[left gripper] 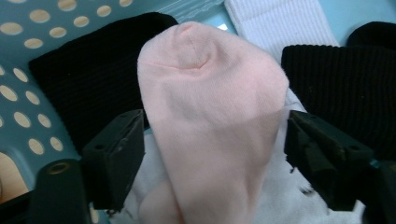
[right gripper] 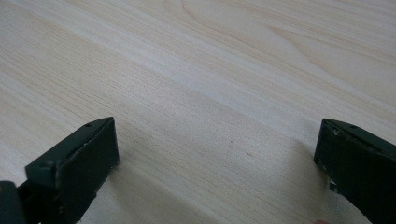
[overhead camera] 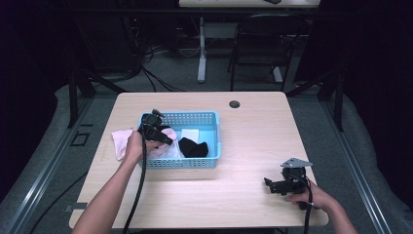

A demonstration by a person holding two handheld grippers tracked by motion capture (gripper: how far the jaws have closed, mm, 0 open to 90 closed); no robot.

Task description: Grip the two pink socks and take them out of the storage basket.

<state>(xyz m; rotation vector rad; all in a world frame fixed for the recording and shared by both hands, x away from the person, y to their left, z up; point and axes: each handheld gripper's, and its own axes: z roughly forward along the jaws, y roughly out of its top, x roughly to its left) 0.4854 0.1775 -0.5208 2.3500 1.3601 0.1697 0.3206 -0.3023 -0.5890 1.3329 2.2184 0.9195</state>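
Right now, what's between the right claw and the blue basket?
Just bare wooden table. In the high view nothing lies between the right claw and the blue basket. The right gripper view shows plain wood between its open jaws.

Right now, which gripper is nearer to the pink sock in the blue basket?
Left. The left gripper is at the basket, its open jaws either side of the pink sock. The right gripper sits apart, over bare table.

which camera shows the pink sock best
The left gripper view: the pink sock lies large between the open left gripper. The high view shows it small, draped over the basket edge.
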